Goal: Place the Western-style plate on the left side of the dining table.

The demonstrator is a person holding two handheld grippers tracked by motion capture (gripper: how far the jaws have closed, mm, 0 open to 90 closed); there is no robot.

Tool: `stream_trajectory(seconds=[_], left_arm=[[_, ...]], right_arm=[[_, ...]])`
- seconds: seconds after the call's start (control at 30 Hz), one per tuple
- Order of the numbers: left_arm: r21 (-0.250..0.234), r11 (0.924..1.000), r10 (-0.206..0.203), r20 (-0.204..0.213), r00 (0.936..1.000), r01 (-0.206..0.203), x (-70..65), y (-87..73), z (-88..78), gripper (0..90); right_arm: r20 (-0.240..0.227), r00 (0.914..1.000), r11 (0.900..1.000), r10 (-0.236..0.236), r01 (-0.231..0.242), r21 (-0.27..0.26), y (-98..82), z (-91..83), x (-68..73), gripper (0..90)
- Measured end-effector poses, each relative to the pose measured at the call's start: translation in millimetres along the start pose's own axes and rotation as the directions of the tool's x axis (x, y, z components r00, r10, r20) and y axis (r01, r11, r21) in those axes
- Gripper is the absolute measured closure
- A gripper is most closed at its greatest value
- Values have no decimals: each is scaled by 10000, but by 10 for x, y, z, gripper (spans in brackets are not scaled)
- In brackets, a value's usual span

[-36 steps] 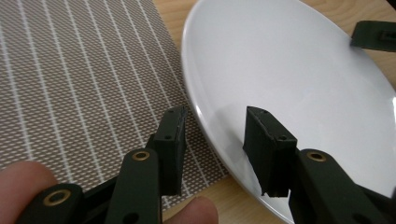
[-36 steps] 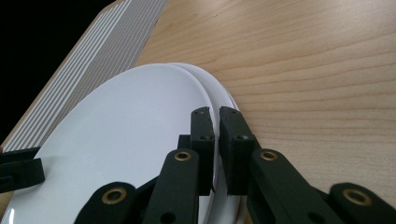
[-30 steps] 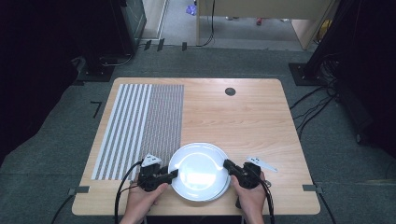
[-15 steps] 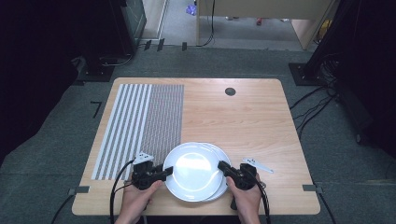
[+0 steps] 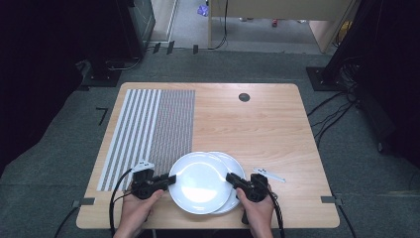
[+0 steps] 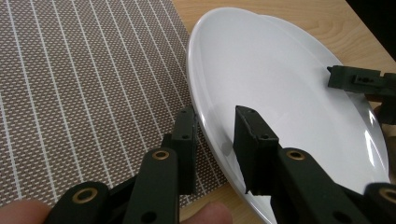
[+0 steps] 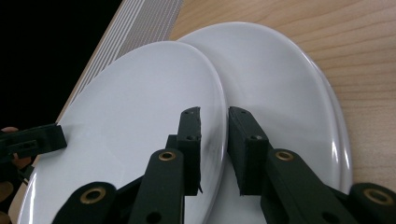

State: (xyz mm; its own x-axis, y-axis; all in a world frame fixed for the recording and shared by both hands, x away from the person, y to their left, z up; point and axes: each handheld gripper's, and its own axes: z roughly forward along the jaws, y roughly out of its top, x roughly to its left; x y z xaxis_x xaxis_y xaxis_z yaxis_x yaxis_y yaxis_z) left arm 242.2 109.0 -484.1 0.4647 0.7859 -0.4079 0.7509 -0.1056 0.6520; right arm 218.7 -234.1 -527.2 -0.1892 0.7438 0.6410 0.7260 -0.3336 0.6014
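Note:
Two white plates lie near the table's front edge. The upper plate sits offset to the left, overlapping the lower plate. My left gripper is shut on the upper plate's left rim, one jaw under it over the placemat. On the opposite rim of that same plate, my right gripper is shut, one jaw on top and one below. The upper plate looks raised slightly off the lower one.
A striped grey placemat covers the left part of the wooden table, touching the plates' left side. A small white object lies right of my right hand. A black disc sits near the far edge.
The upper plate has shifted left off the lower plate, which now shows at its right. Both grippers moved left with it, holding its rims.

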Motion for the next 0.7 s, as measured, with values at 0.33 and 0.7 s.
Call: stream_trajectory(seconds=[0.33, 0.7], left_arm=[[-31, 9976, -688, 325, 9971, 689, 56, -14, 5, 740], [-365, 9959, -817, 203, 9965, 824, -2, 19, -50, 776]], right_arm=[[-192, 9922, 9920, 1229, -1234, -252, 9, -41, -8, 851], [-824, 9822, 9829, 1691, -1742, -596, 97, -99, 16, 871]])
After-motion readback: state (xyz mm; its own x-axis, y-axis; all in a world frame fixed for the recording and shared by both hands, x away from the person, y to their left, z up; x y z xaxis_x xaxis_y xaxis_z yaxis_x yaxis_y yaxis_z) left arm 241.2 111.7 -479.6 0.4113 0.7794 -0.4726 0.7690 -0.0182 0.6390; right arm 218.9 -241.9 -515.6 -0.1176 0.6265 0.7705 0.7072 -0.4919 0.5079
